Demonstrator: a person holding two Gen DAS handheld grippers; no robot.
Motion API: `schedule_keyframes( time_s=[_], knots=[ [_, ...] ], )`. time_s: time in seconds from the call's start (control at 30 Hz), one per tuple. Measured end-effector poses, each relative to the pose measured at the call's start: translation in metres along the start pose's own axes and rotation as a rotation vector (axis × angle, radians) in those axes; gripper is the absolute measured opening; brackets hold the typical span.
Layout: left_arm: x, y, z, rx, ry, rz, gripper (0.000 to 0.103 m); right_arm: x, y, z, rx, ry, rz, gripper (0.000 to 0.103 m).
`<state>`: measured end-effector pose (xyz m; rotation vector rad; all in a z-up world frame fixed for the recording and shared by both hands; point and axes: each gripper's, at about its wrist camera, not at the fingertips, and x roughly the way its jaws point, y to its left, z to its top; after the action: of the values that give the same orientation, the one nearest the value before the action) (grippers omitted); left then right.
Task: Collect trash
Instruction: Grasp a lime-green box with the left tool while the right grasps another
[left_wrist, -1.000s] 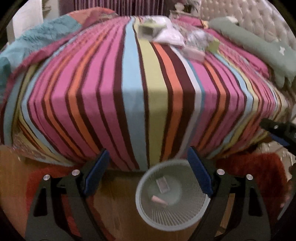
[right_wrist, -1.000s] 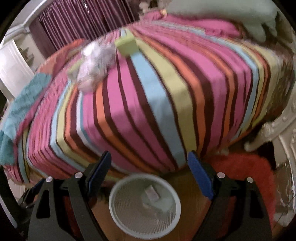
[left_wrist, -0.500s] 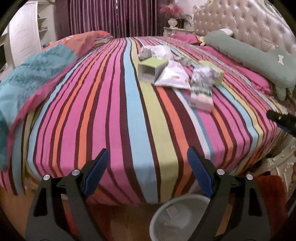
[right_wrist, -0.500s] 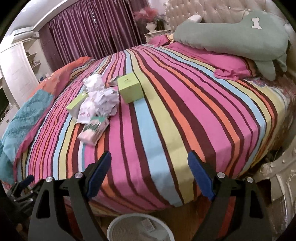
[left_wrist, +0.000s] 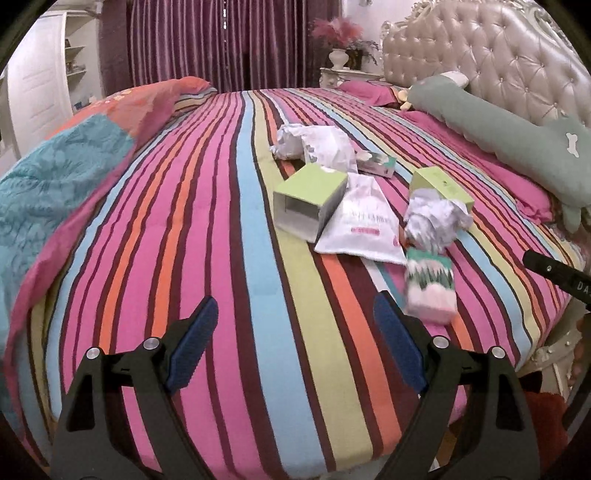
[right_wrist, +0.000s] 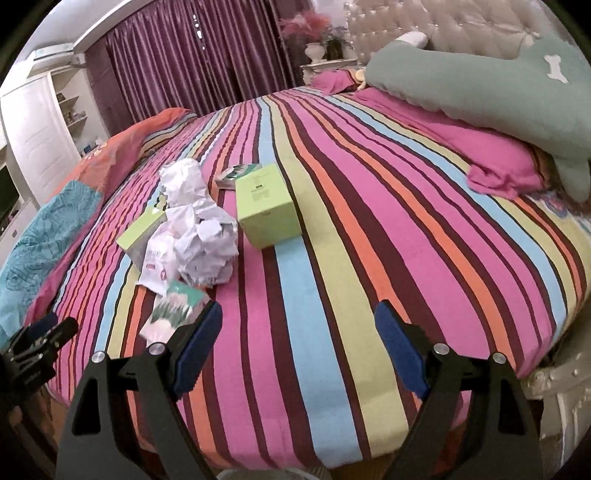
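Both tongs, left (left_wrist: 295, 343) and right (right_wrist: 299, 343), stand apart and empty above the bed's (left_wrist: 229, 221) near edge, facing trash: crumpled paper (right_wrist: 207, 247), green box (right_wrist: 266, 210), patterned packet (left_wrist: 430, 286), within reach.

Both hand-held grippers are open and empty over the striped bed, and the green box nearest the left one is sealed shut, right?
Not quite. The green box nearest the left hand-held gripper lies on its side with its end open, as the left wrist view shows. The rest stands: the right hand-held gripper is open and empty too, over the striped bed.
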<state>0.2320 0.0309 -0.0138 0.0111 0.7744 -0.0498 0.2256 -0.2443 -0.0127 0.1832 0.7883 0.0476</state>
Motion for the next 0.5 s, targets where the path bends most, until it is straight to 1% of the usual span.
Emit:
schedule_keyframes(
  time_s=[0.23,0.5],
  knots=[
    [0.031,0.003,0.023,0.013,0.011,-0.019,0.084,0.028,0.006,0.019,-0.037,0.018,-0.002,0.081],
    [0.063,0.004,0.048,0.03,0.027,-0.059,0.084,0.054,0.011,0.034,-0.074,0.037,0.005,0.081]
  ],
)
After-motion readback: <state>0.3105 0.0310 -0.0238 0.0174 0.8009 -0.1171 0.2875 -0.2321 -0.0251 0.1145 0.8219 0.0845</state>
